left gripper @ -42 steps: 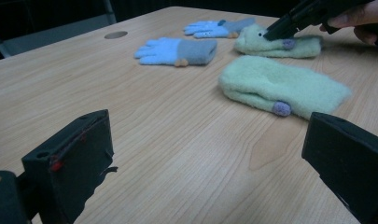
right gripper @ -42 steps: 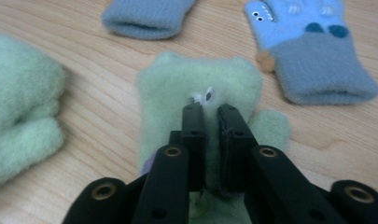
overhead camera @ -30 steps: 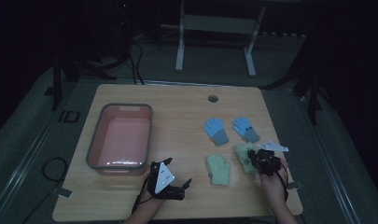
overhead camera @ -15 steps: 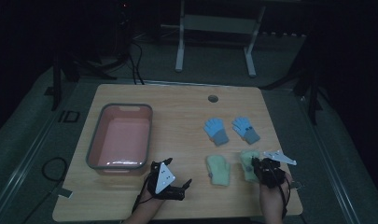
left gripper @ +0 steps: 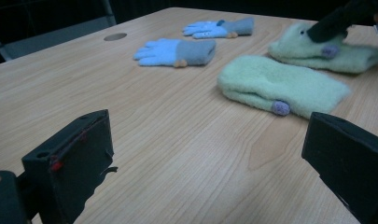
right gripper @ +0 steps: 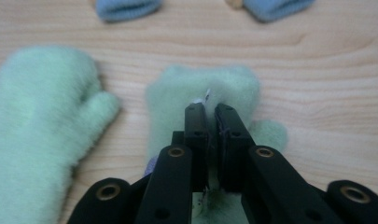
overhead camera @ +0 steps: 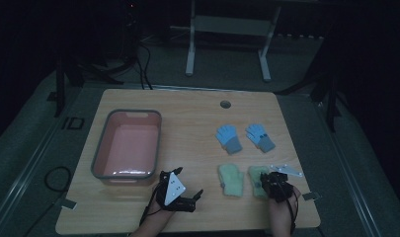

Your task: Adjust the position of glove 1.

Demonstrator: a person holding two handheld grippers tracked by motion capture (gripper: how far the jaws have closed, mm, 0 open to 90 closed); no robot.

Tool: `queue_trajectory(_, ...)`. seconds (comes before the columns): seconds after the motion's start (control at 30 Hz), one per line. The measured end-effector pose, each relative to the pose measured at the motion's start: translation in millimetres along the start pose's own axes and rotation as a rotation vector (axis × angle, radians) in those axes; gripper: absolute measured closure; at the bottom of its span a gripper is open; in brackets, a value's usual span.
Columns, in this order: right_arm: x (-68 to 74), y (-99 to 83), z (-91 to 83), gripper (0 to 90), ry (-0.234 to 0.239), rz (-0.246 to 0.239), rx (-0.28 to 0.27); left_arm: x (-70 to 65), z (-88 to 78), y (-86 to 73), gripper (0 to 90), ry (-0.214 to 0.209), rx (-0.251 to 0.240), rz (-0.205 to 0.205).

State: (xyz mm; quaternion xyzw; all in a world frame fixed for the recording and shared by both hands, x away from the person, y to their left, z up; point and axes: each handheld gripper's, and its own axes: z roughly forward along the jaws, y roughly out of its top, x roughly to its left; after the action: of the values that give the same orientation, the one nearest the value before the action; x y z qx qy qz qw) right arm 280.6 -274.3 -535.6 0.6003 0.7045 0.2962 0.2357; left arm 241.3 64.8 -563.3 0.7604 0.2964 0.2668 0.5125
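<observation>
Pinching the fuzzy pale-green mitten point(right gripper: 203, 88) between nearly closed jaws, the right gripper point(right gripper: 210, 109) presses it onto the wooden table point(overhead camera: 187, 106); a second fuzzy green mitten point(right gripper: 35, 135) lies left of them; the left gripper point(left gripper: 214, 154) rests spread wide, holding nothing

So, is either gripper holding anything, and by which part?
The right gripper is pinched on the right-hand green mitten, mid-body near its cuff. The left gripper is open, holding nothing.
</observation>
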Motion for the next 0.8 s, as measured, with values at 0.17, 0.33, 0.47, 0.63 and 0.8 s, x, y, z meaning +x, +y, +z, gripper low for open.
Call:
queue_trajectory(0.17, -0.5, -2.0, 5.8, 76.0, -0.002, -0.019, 0.016, -0.3, -0.1, 0.0, 2.4, -0.001, -0.001, 0.003)
queue_trajectory(0.33, -6.8, 4.5, 0.0, 66.6, 0.038, -0.041, 0.008, -0.4, -0.2, -0.1, 2.4, -0.002, -0.001, 0.004)
queue_trajectory(0.47, -16.8, 12.0, -6.6, 63.9, 0.056, -0.113, -0.005, -0.3, 0.2, 0.1, 2.4, -0.004, 0.001, 0.004)
queue_trajectory(0.63, -28.9, 18.2, -9.0, 63.7, 0.108, -0.215, -0.019, 0.1, 0.3, 0.1, 2.4, 0.003, 0.003, -0.003)
queue_trajectory(0.8, -34.0, 19.0, -10.1, 63.8, 0.221, -0.310, -0.027, 0.7, -0.1, -0.1, 2.4, 0.003, -0.001, -0.010)
